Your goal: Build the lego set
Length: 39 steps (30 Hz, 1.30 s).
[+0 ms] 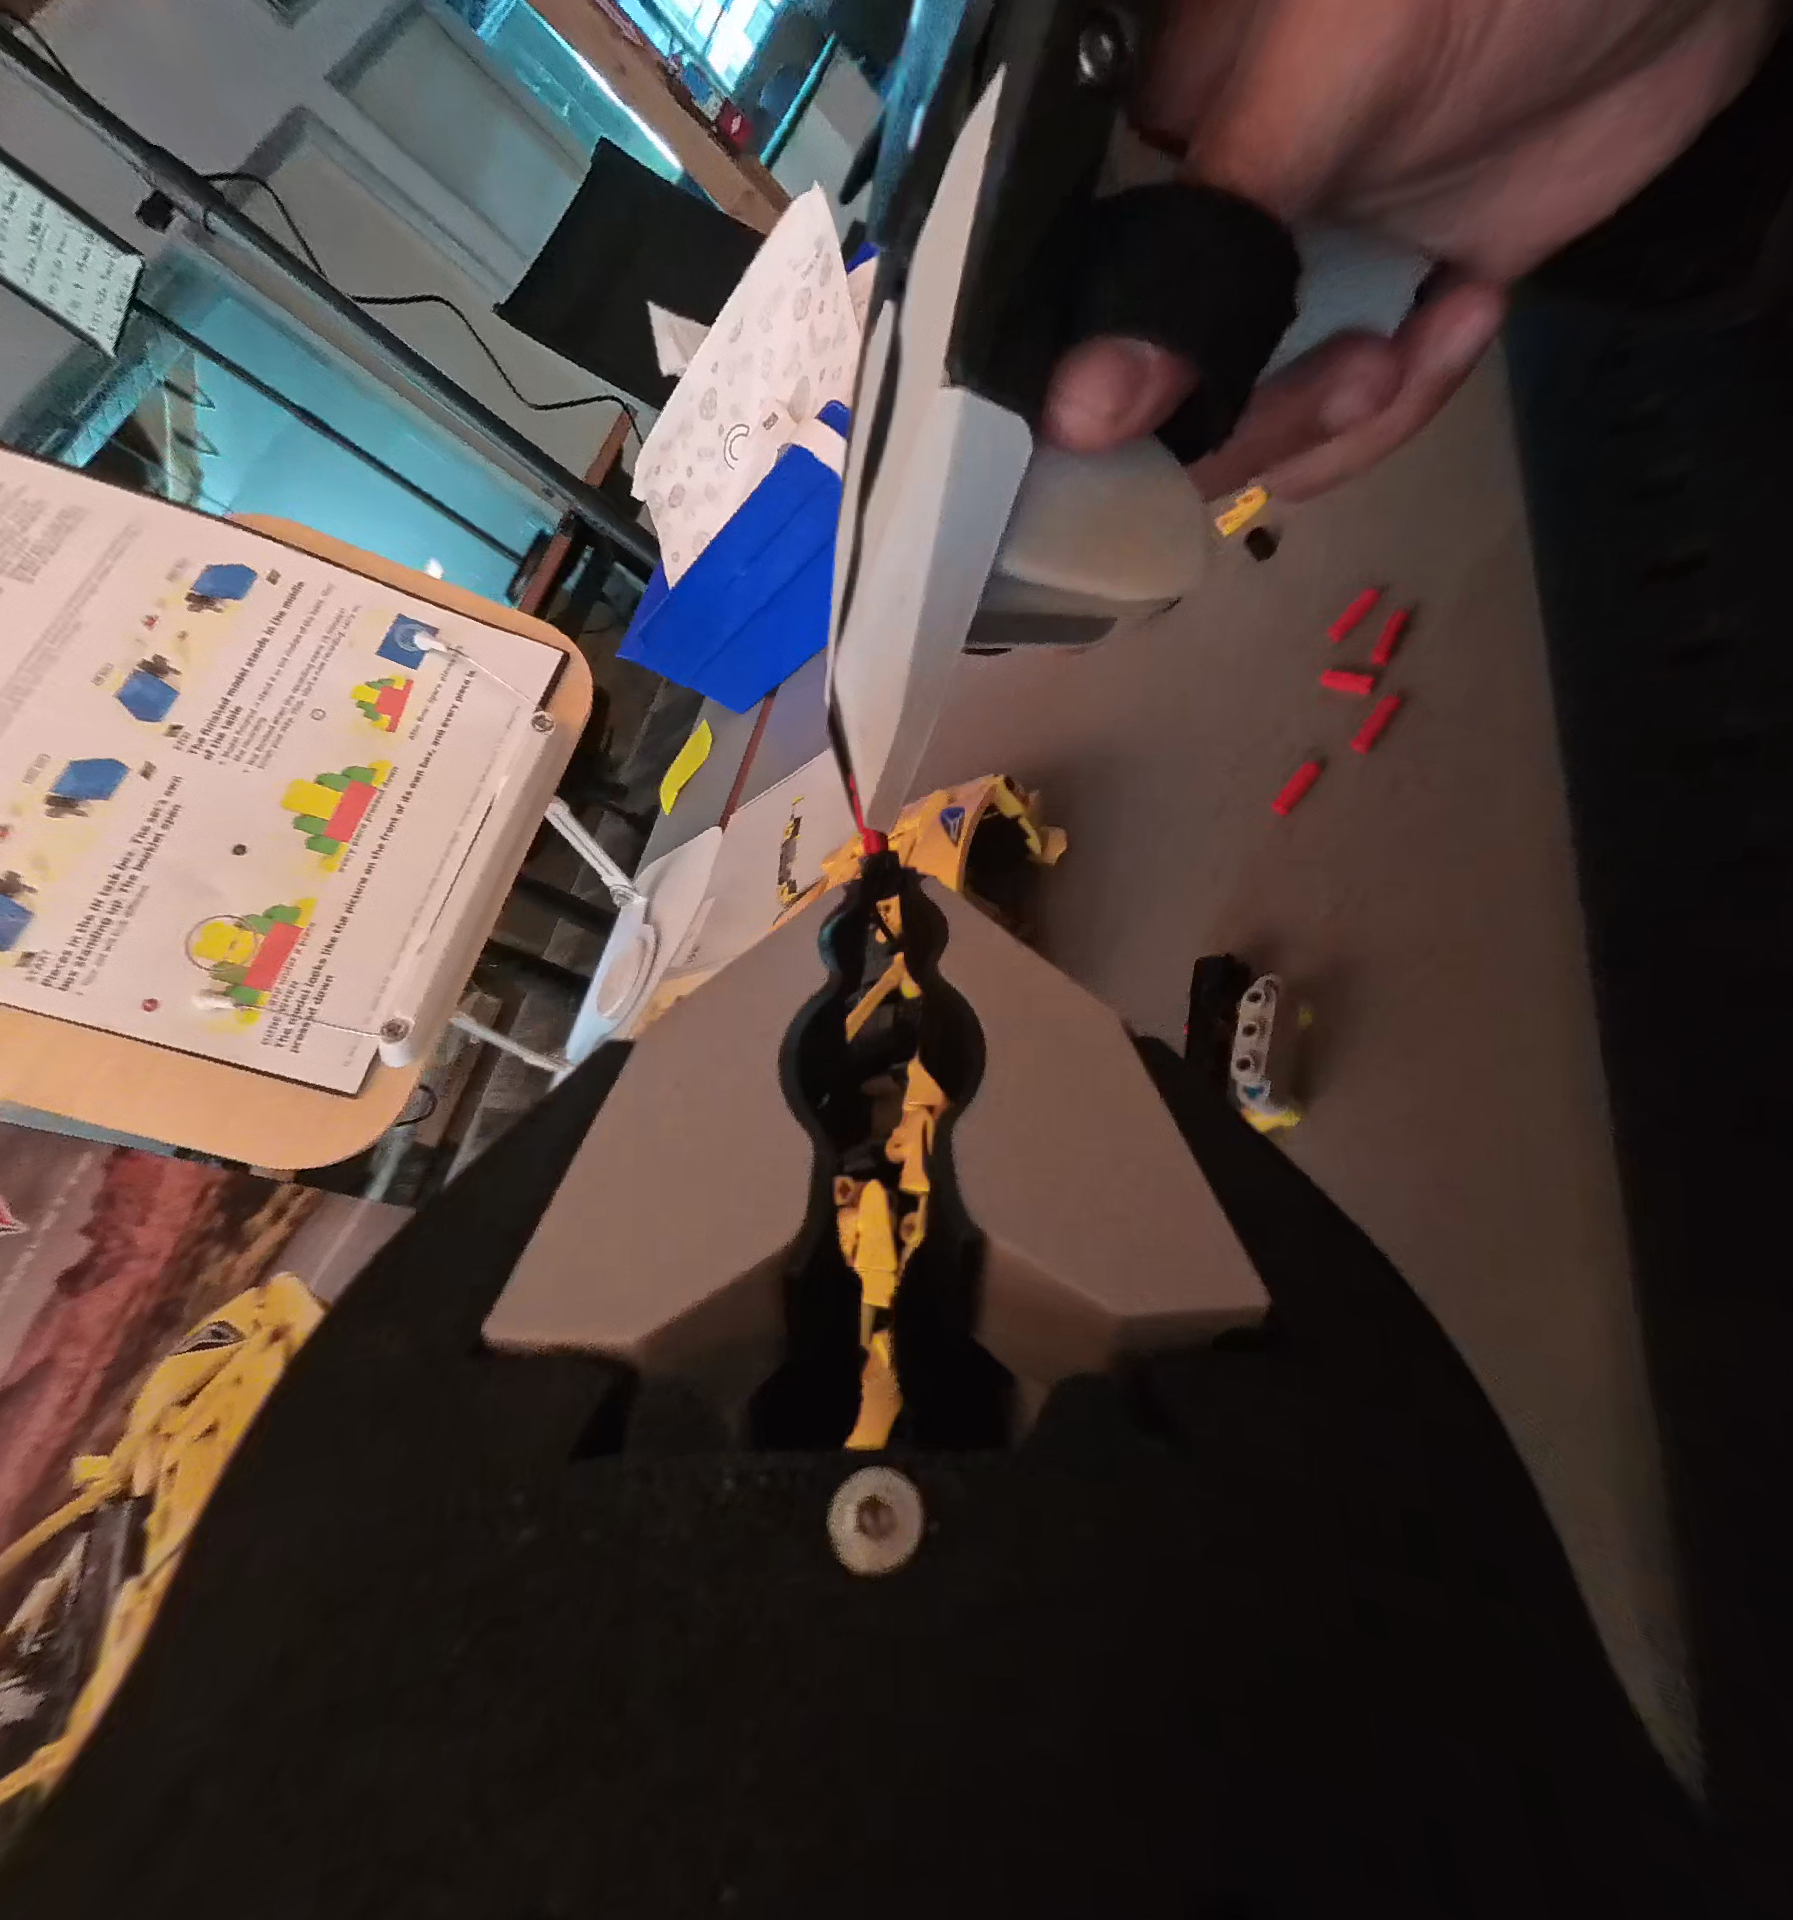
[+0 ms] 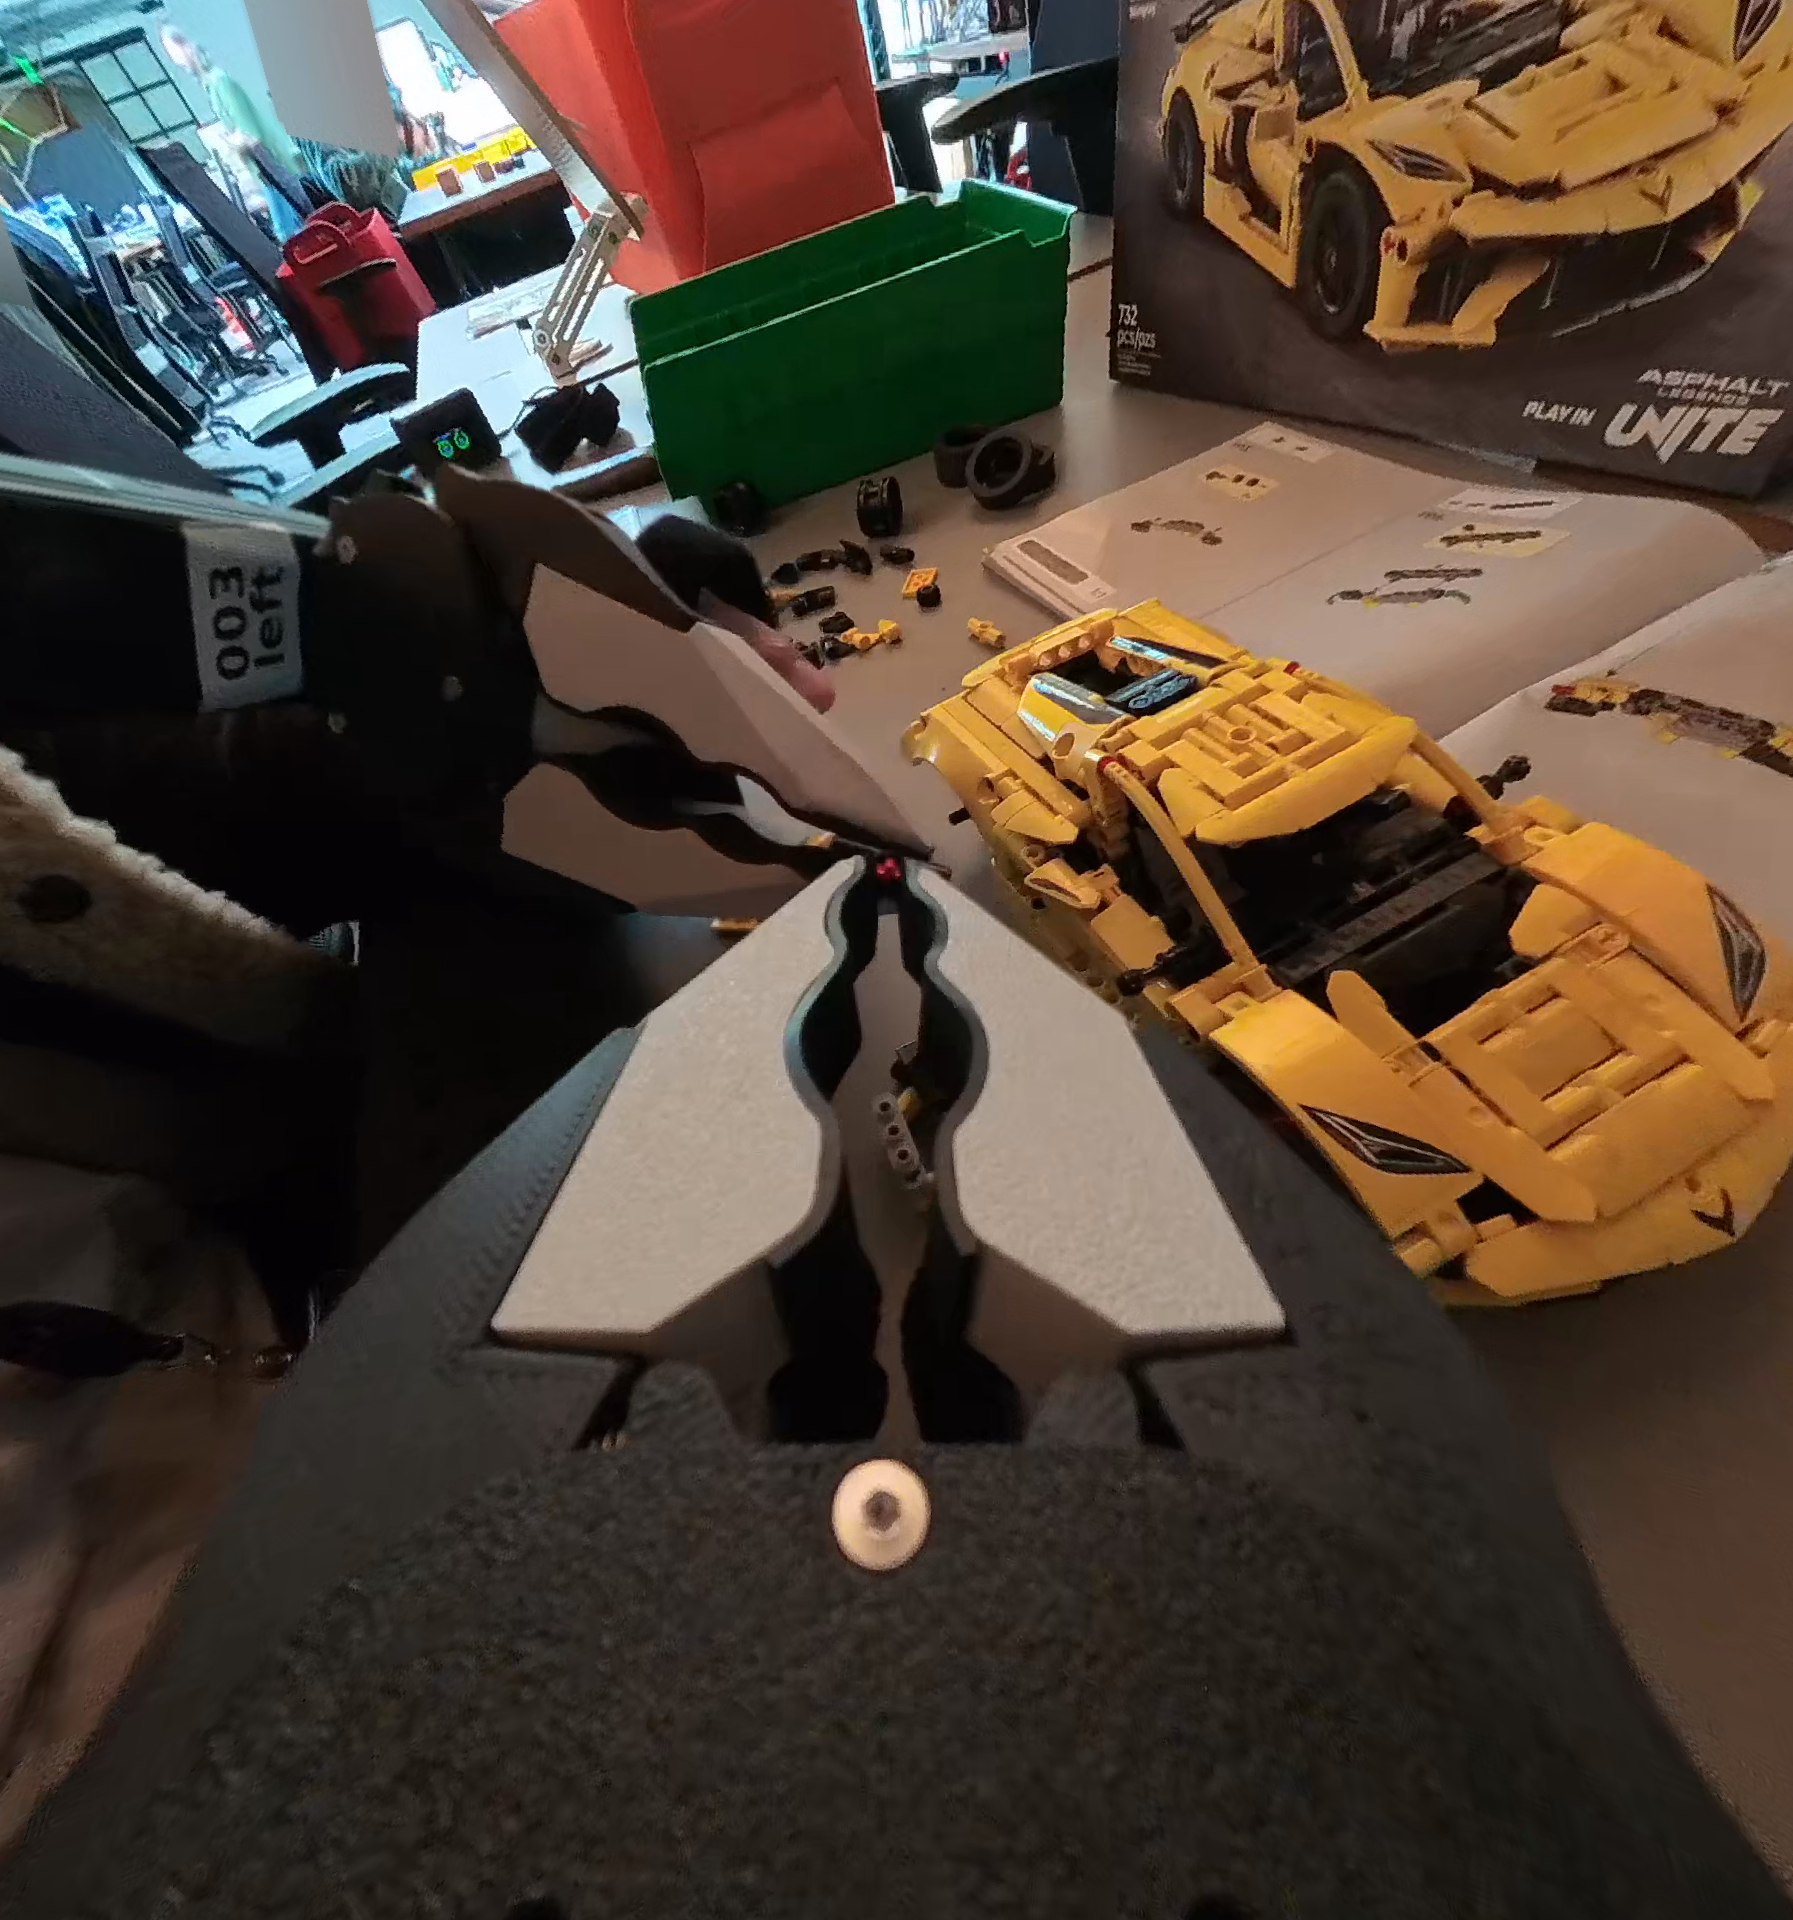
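My left gripper (image 1: 879, 883) is shut, pinching a small black piece (image 1: 884, 896) at its tips. My right gripper (image 2: 884, 868) is shut on a red pin (image 2: 884, 871). It comes down from the top of the left wrist view (image 1: 864, 821), with the pin (image 1: 868, 826) touching the black piece. In the right wrist view the left gripper (image 2: 918, 850) comes in from the left, tip to tip with mine. The yellow lego car (image 2: 1391, 935) lies on the table just right of the tips; it also shows in the left wrist view (image 1: 959, 831).
Several loose red pins (image 1: 1354, 681) and a small black and grey sub-assembly (image 1: 1250, 1023) lie on the table. A green bin (image 2: 850, 343), tyres (image 2: 996, 462), small loose parts (image 2: 850, 613), the open instruction booklet (image 2: 1287, 540) and the set's box (image 2: 1494, 208) lie beyond the car. The tips of both grippers are at nearly the same place.
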Each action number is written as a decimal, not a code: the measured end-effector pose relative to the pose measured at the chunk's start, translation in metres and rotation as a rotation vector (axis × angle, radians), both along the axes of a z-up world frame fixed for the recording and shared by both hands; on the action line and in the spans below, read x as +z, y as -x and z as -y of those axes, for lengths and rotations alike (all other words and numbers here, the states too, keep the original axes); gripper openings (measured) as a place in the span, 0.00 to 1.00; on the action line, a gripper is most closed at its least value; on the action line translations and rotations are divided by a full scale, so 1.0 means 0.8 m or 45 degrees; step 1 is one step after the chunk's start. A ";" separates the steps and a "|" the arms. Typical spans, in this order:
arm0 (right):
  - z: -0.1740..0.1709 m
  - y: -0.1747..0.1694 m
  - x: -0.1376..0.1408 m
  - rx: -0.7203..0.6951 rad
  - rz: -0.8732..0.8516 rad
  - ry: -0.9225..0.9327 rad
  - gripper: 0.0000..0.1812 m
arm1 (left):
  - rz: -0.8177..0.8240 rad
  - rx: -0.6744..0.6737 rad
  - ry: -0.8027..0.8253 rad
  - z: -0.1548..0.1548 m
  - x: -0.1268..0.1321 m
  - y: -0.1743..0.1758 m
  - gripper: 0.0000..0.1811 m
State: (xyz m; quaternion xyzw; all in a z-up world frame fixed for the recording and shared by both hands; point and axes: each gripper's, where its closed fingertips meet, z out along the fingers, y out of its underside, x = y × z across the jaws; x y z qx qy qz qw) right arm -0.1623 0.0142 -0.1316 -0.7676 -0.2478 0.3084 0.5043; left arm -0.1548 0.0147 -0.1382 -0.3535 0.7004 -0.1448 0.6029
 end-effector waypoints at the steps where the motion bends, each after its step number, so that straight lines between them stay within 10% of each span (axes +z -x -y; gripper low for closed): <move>1: 0.001 0.000 -0.002 0.008 0.014 0.003 0.01 | -0.008 -0.003 -0.020 0.001 -0.001 0.000 0.03; 12: -0.004 0.000 -0.015 0.002 0.006 0.079 0.02 | -0.061 0.019 0.013 -0.002 -0.015 -0.002 0.02; 21: -0.011 -0.015 0.029 0.017 0.038 -0.153 0.13 | 0.119 -0.102 0.867 -0.013 0.013 0.001 0.03; 26: -0.011 -0.008 0.040 0.056 0.405 -0.394 0.16 | 0.161 -0.274 1.312 -0.004 0.026 0.005 0.03; 32: -0.013 0.007 0.034 0.189 0.723 -0.486 0.32 | 0.229 -0.388 1.584 -0.005 0.040 0.010 0.03; 39: -0.029 0.017 0.024 0.136 0.865 -0.590 0.27 | 0.237 -0.470 1.800 -0.003 0.044 0.011 0.03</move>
